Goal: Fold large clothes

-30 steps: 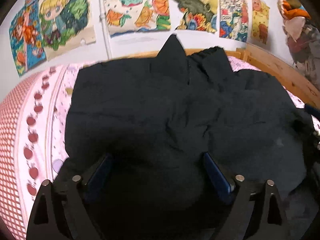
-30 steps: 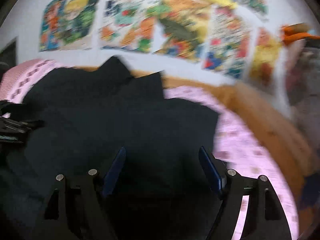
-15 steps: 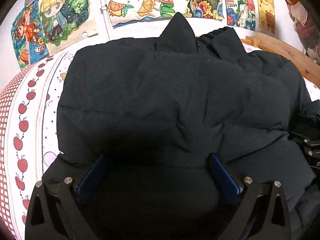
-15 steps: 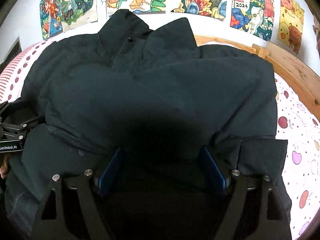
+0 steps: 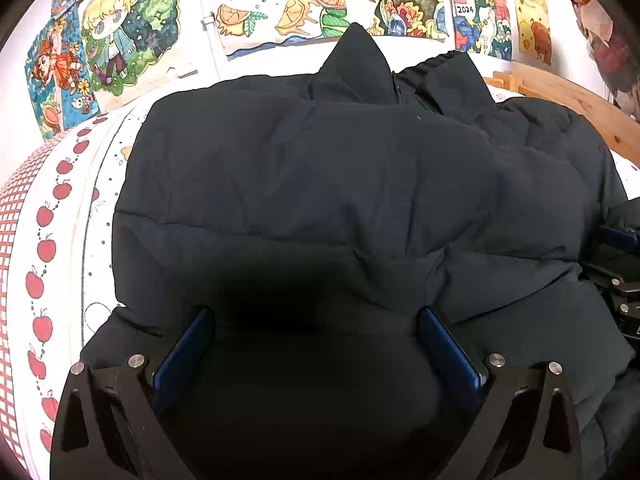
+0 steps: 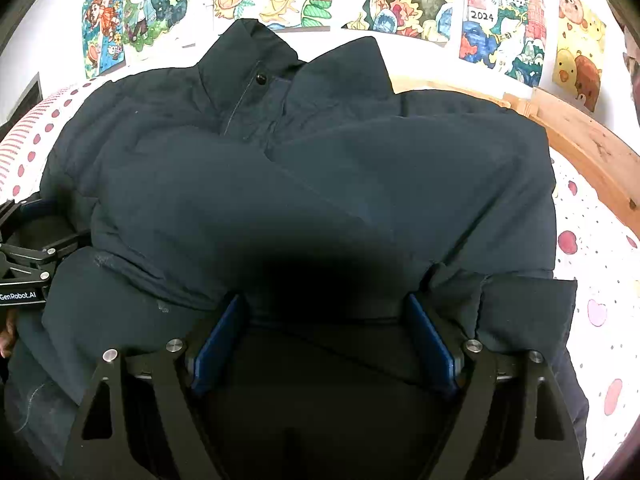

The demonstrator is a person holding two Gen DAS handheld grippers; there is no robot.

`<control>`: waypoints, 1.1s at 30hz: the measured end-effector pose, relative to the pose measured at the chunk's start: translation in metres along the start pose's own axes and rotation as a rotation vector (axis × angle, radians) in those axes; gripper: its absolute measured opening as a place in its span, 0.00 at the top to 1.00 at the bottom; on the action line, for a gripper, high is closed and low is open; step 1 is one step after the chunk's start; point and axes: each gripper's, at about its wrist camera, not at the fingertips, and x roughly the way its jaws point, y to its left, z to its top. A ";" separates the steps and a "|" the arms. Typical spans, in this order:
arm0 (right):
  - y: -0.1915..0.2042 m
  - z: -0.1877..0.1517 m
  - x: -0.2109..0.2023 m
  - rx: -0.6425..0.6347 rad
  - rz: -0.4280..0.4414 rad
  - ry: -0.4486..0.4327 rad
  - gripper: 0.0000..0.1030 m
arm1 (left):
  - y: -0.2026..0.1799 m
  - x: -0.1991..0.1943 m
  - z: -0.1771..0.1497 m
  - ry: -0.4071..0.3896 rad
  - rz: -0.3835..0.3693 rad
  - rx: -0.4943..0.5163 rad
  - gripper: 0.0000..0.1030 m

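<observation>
Moved in low over the jacket (image 5: 320, 184) since a second ago; left gripper (image 5: 316, 344) and right gripper (image 6: 328, 336) both spread apart, hem fabric between, ready to pinch for folding.

A home bedroom: apple-print bedsheet (image 5: 60, 216), wooden bed frame (image 6: 588, 152), cartoon posters (image 5: 120, 36) on the wall.

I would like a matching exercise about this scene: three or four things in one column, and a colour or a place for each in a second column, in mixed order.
Things:
1. jacket
2. bed sheet
3. bed frame
4. right gripper

Descriptions:
A. light wood, on the right side of the bed
B. dark, puffy, spread over the bed
C. white with red apples
D. blue pads, open, above the near edge of the jacket

Pairs: 1-B, 2-C, 3-A, 4-D
</observation>
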 end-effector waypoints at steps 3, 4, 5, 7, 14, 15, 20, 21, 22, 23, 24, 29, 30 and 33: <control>-0.001 -0.001 -0.003 0.004 0.012 -0.015 0.21 | 0.000 -0.002 -0.002 -0.012 -0.005 -0.005 0.00; -0.002 -0.002 -0.004 0.005 0.021 -0.020 0.20 | 0.001 -0.003 -0.003 -0.016 -0.007 -0.005 0.00; -0.002 -0.003 -0.005 0.005 0.026 -0.024 0.19 | 0.001 -0.003 -0.003 -0.019 -0.009 -0.006 0.00; -0.003 -0.004 -0.006 0.003 0.039 -0.028 0.15 | 0.002 -0.004 -0.004 -0.024 -0.011 -0.005 0.00; 0.001 -0.002 -0.004 -0.023 0.028 -0.005 0.10 | 0.000 -0.004 -0.005 -0.009 0.006 0.015 0.00; 0.001 -0.002 -0.004 -0.024 0.027 -0.004 0.09 | 0.000 -0.004 -0.003 -0.002 0.009 0.020 0.00; 0.002 -0.004 -0.015 -0.032 0.012 0.018 0.07 | 0.001 -0.015 -0.001 0.051 0.020 0.036 0.00; 0.003 -0.005 -0.019 -0.033 0.007 0.030 0.07 | 0.000 -0.019 0.000 0.071 0.027 0.038 0.00; 0.003 -0.006 -0.025 -0.036 -0.001 0.045 0.07 | -0.001 -0.023 0.000 0.084 0.031 0.042 0.00; 0.004 -0.008 -0.032 -0.042 -0.006 0.057 0.07 | -0.002 -0.031 0.000 0.104 0.036 0.055 0.00; 0.004 -0.009 -0.038 -0.050 -0.006 0.066 0.07 | -0.003 -0.036 0.000 0.118 0.038 0.065 0.00; 0.002 -0.015 -0.069 -0.081 0.007 0.160 0.06 | 0.000 -0.055 0.003 0.276 0.005 0.081 0.00; 0.000 -0.017 -0.075 -0.070 0.023 0.194 0.06 | 0.002 -0.057 0.003 0.333 -0.014 0.064 0.00; -0.005 -0.019 -0.092 -0.032 0.054 0.242 0.06 | 0.008 -0.069 0.001 0.497 -0.074 0.004 0.00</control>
